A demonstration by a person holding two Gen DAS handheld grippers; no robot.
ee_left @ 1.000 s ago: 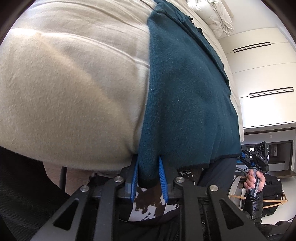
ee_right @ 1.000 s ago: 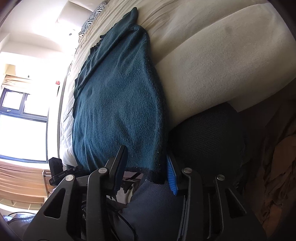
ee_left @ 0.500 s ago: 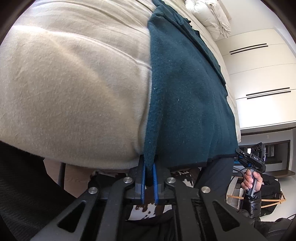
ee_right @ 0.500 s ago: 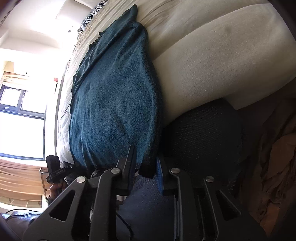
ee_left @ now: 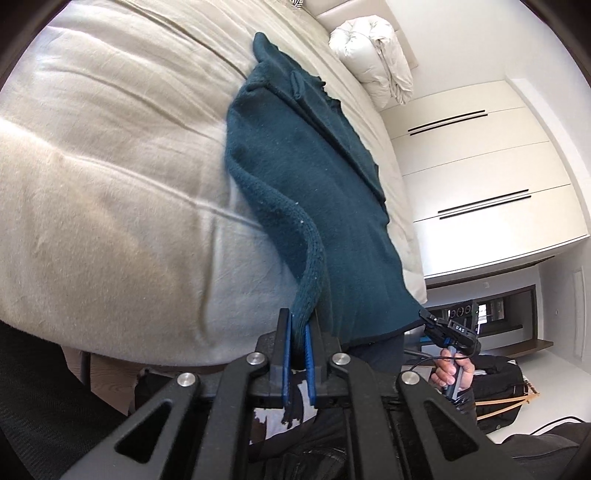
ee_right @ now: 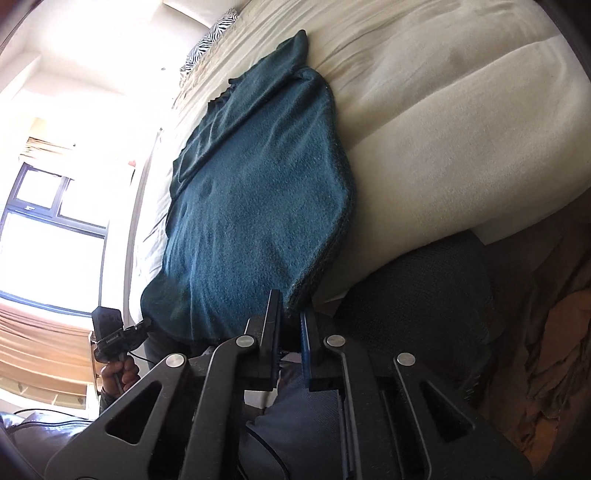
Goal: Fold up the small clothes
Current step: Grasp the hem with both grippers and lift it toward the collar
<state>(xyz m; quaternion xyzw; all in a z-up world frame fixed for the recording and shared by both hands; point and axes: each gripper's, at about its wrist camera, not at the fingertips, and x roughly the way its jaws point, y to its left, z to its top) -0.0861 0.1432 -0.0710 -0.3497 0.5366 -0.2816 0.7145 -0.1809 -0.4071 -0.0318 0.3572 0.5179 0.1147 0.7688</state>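
Note:
A dark teal knitted garment (ee_left: 314, 177) lies spread on the cream bed (ee_left: 110, 192), its near hem hanging over the bed's edge. My left gripper (ee_left: 298, 325) is shut on the hem's left corner, and the lifted edge runs up from its blue pads as a rolled strip. In the right wrist view the same garment (ee_right: 251, 206) fills the middle, and my right gripper (ee_right: 291, 314) is shut on the hem's right corner at the mattress edge. Each view shows the other gripper held in a hand: the right gripper (ee_left: 448, 332) and the left gripper (ee_right: 114, 336).
A white duvet bundle (ee_left: 373, 70) lies at the bed's far end, next to white cupboards (ee_left: 480, 177). A zebra-print pillow (ee_right: 212, 35) rests near the headboard. A black mesh chair (ee_right: 413, 295) stands under the bed edge; rumpled tan cloth (ee_right: 554, 350) is at right.
Both grippers closed on the garment's hem corners. The left gripper then rose and tilted, pulling its corner up off the bed edge; the right gripper stayed almost in place.

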